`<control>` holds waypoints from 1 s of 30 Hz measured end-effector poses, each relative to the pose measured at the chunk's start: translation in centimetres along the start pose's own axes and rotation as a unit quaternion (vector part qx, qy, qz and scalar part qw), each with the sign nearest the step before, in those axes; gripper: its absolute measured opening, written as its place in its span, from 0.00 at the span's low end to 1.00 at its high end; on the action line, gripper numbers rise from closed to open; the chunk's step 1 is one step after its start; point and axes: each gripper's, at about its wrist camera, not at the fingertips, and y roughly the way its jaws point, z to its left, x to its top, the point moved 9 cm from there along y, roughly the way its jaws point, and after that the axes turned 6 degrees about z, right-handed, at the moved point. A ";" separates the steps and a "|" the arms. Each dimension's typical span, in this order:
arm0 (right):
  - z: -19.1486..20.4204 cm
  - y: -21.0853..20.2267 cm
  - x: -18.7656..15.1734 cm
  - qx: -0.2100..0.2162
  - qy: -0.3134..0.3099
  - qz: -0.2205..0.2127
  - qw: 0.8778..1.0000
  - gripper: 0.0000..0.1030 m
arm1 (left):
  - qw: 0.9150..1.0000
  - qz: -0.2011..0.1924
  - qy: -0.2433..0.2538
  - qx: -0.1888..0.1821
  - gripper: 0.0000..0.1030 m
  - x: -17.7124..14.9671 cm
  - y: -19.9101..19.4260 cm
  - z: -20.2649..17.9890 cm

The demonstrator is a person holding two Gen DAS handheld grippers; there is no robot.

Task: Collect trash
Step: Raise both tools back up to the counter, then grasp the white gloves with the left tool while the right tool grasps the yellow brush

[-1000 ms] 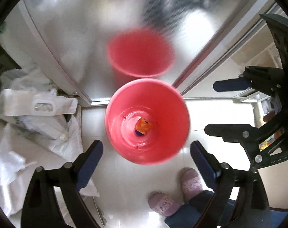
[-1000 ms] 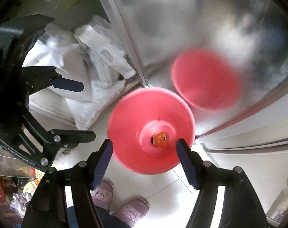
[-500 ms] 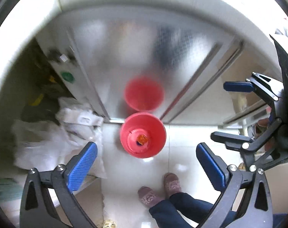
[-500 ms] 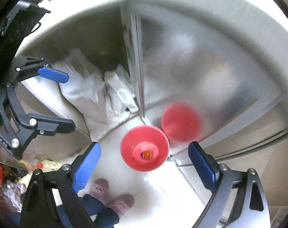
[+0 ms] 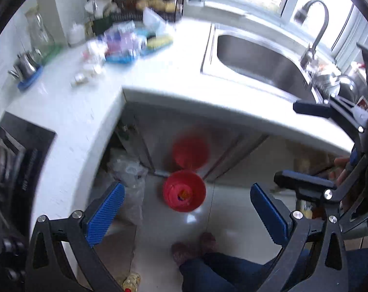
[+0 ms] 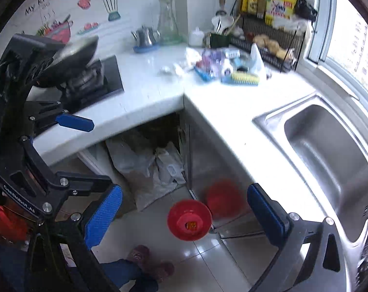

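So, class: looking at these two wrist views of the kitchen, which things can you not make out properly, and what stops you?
- Item in the red bin: orange, too small to identify in either view.
- Clutter on the counter: motion blur in the left wrist view.
- Cupboard space under the counter: dark behind the white bags.
- Sink: cut off by the right wrist view's edge.
- Person: only slippers and trouser legs.

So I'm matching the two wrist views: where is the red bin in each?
Left wrist: red bin low centre, on the floor between the open blue fingers.
Right wrist: red bin low centre, left of the cabinet door.
Shared landmark: the steel sink.
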 end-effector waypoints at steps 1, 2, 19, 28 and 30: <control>-0.1 -0.9 0.6 0.001 0.001 -0.008 1.000 1.00 | 1.000 -0.011 0.000 0.005 1.00 0.8 -1.3 -0.1; -0.1 -1.7 1.1 0.002 0.000 -0.015 1.000 1.00 | 1.000 -0.020 0.001 0.009 1.00 1.3 -2.1 -0.1; -3.7 -3.2 10.3 -0.084 -0.011 -0.075 0.994 1.00 | 0.995 -0.085 -0.005 0.054 1.00 10.4 -6.1 5.9; -7.0 1.2 16.4 -0.038 0.085 -0.027 0.995 1.00 | 0.998 -0.041 0.010 0.050 1.00 16.3 -1.6 11.9; -7.7 2.1 17.6 -0.049 0.093 -0.022 0.994 1.00 | 0.999 -0.029 0.008 0.038 1.00 17.7 -0.5 13.1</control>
